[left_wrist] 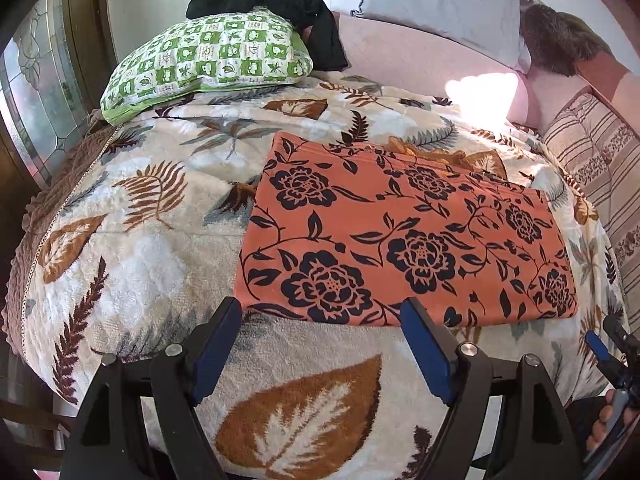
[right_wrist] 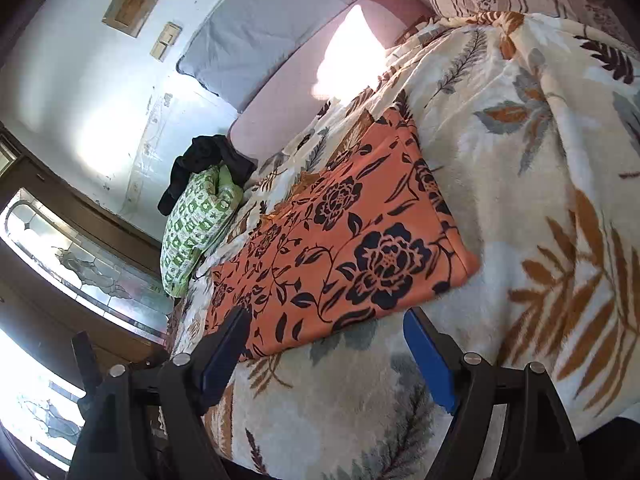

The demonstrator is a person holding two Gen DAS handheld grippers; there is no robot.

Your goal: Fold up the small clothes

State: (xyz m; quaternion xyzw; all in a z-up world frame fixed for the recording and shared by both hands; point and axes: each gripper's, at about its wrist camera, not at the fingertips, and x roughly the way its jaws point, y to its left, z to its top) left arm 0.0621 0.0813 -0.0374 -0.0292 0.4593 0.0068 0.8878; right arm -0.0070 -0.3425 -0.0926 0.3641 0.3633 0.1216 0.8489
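Observation:
An orange cloth with dark flower print (left_wrist: 404, 236) lies folded flat as a rectangle on the leaf-patterned blanket (left_wrist: 132, 248). My left gripper (left_wrist: 322, 312) hovers open just short of the cloth's near edge, nothing between its blue pads. In the right wrist view the same cloth (right_wrist: 340, 240) runs diagonally, and my right gripper (right_wrist: 326, 320) stands open over its near corner, empty. The other gripper's tip and a hand show at the left wrist view's lower right edge (left_wrist: 616, 364).
A green checked pillow (left_wrist: 208, 60) with a black garment (left_wrist: 288, 4) draped on it sits at the far left of the bed. A grey pillow (left_wrist: 444, 4), pink bolster (left_wrist: 400, 60) and striped cushion (left_wrist: 592, 156) line the back. A glass-panelled door (right_wrist: 92, 272) stands beside the bed.

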